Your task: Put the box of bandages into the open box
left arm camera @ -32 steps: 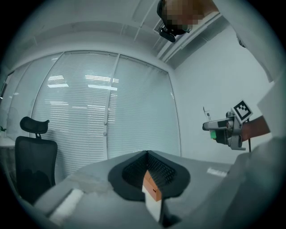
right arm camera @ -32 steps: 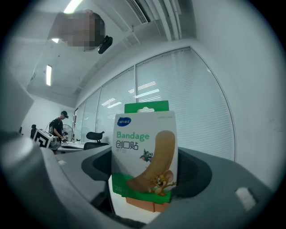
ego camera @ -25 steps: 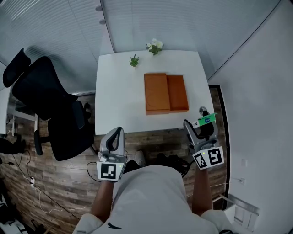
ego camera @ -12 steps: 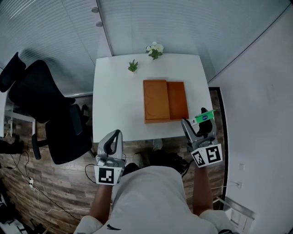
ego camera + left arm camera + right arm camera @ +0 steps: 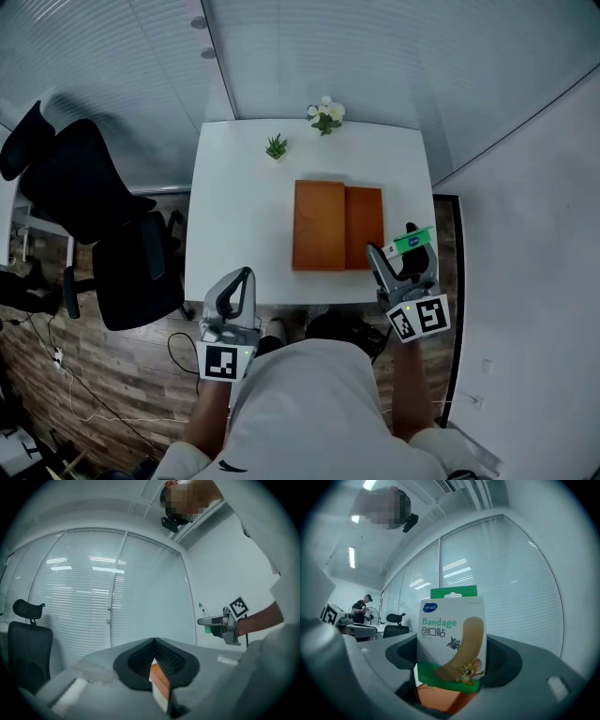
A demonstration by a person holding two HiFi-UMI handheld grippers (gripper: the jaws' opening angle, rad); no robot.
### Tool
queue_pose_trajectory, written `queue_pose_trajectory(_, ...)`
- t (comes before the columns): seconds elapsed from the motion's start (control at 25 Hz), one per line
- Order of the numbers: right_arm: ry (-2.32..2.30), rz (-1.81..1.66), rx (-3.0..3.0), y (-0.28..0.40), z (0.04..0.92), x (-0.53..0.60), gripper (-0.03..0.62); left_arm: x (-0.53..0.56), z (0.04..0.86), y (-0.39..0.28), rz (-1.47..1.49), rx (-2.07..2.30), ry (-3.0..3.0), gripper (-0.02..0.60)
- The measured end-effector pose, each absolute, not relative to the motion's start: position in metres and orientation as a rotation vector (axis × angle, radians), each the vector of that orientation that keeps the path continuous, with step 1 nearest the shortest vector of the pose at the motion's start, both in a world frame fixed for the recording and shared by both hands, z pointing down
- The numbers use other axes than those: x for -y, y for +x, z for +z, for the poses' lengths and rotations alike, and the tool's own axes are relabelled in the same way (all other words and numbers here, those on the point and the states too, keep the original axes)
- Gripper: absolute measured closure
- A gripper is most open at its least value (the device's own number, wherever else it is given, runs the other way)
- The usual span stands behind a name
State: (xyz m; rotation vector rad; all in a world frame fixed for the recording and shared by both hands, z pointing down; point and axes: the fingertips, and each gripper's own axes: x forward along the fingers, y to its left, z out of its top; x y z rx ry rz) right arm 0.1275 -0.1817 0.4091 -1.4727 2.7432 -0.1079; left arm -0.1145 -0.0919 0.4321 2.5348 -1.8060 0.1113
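An orange open box [image 5: 337, 225] lies flat on the white table [image 5: 239, 220], lid spread beside the base. My right gripper [image 5: 411, 251] hovers over the table's right front corner, shut on a green and white box of bandages [image 5: 412, 241]. In the right gripper view the box of bandages [image 5: 451, 639] stands upright between the jaws, and a strip of the orange box [image 5: 440, 699] shows below it. My left gripper [image 5: 236, 283] is held near the table's front edge, jaws shut with nothing between them; the orange box [image 5: 159, 684] shows just beyond its tips.
A small green plant [image 5: 276, 146] and a pot of white flowers [image 5: 325, 113] stand at the table's far edge. A black office chair [image 5: 89, 220] sits to the left on the wood floor. Glass walls with blinds close in the back.
The person has come closer to the table. Both grippers moved forward, and the right one with the box of bandages now sits beside the orange box's right edge.
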Motion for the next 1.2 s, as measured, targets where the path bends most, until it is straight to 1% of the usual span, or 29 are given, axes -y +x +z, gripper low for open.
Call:
queue_pose_trajectory(0.48,-1.438,-0.125,-2.779,0.116,0.44,0.247,0.22,0.113,0.431,-0.117,0.117,1.862,2.5,0.577)
queue_pose_trajectory(0.92,-1.409,-0.157,-2.804,0.112,0.451,0.261,0.218,0.118,0.432,-0.116,0.124,1.872,2.484,0.575)
queue_pose_trajectory(1.2,-1.412,-0.173,-2.781,0.115,0.448,0.264,0.192,0.123,0.432,-0.115,0.117,1.866,2.489,0.577)
